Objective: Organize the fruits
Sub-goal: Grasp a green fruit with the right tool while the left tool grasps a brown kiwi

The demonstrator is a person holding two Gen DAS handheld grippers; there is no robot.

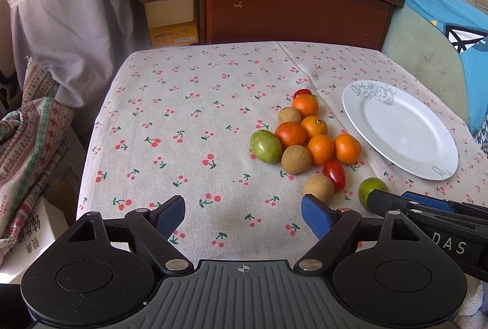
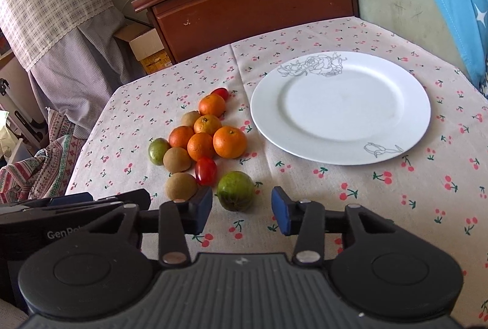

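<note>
A heap of fruits, oranges, brown ones, red tomatoes and green ones, lay on the cherry-print tablecloth just left of a bare white plate; my right gripper stood parted beside the nearest green fruit; my left gripper hung apart, holding nothing.

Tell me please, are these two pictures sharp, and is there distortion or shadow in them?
Left wrist view: sharp, but the fisheye bends the table edges and darkens the corners; the plate looks oval. Right wrist view: also sharp, soft daylight, and the green fruit casts only a faint shadow between the open right gripper fingers.
</note>
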